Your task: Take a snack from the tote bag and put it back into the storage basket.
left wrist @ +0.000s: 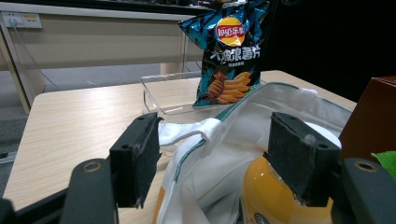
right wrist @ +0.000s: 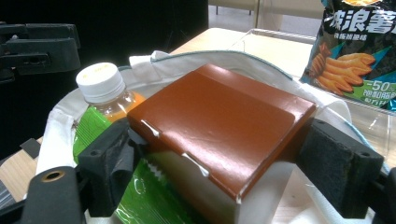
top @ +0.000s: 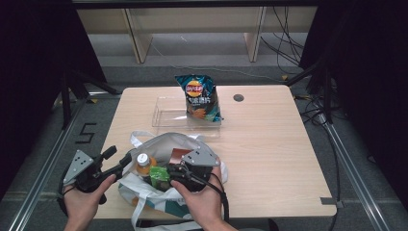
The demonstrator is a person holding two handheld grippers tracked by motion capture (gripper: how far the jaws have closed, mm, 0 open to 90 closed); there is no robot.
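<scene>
The right claw (right wrist: pixel 219 182) reaches into the white tote bag (top: pixel 190 139) at the near edge of the tabletop (top: pixel 269 154), its jaws spread wide on either side of a brown box (right wrist: pixel 219 126); both pads look to be touching the box's sides, though a firm grip cannot be told. The box lies tilted inside the bag, beside an orange drink bottle (right wrist: pixel 105 93) with a white cap and a green packet (right wrist: pixel 154 196). The left claw (left wrist: pixel 219 158) is wide open and empty, its jaws astride the bag's rim. Farther back, a bag of Lay's chips (top: pixel 202 98) stands upright in a clear plastic tray (top: pixel 166 113).
</scene>
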